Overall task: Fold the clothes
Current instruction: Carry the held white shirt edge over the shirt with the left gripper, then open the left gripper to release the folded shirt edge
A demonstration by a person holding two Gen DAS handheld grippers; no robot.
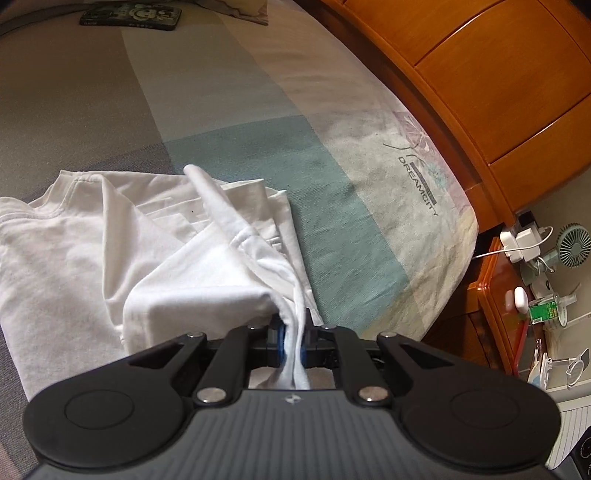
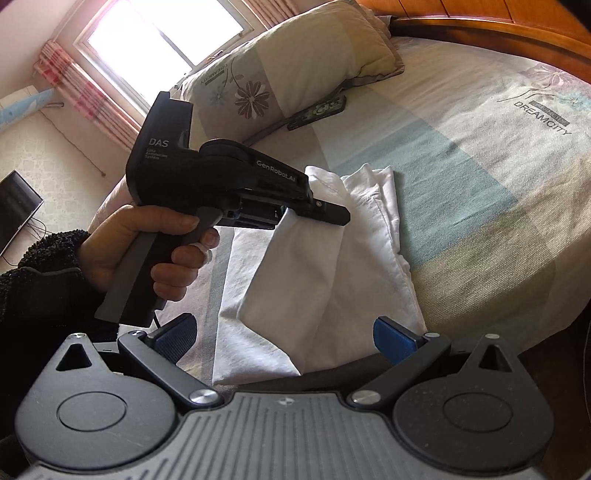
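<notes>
White garment (image 2: 317, 266) lies near the bed's (image 2: 480, 192) foot edge, long axis toward the pillow; my left gripper (image 1: 292, 341) pinches its lifted fold, my right gripper (image 2: 284, 338) gapes wide, empty, nearer the hem.

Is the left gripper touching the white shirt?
Touching. In the left wrist view, the left gripper is shut on a bunch of the white shirt, with cloth squeezed between its blue pads.

A hand (image 2: 147, 251) holds the left gripper (image 2: 332, 213), which pinches a white shirt (image 2: 317, 280) and lifts one fold off the bed (image 2: 480, 206). Near the camera, the right gripper (image 2: 284, 338) has its blue pads (image 2: 391, 338) wide apart with nothing between them. A pillow (image 2: 295, 59) lies far back by the bright window (image 2: 159, 33).
</notes>
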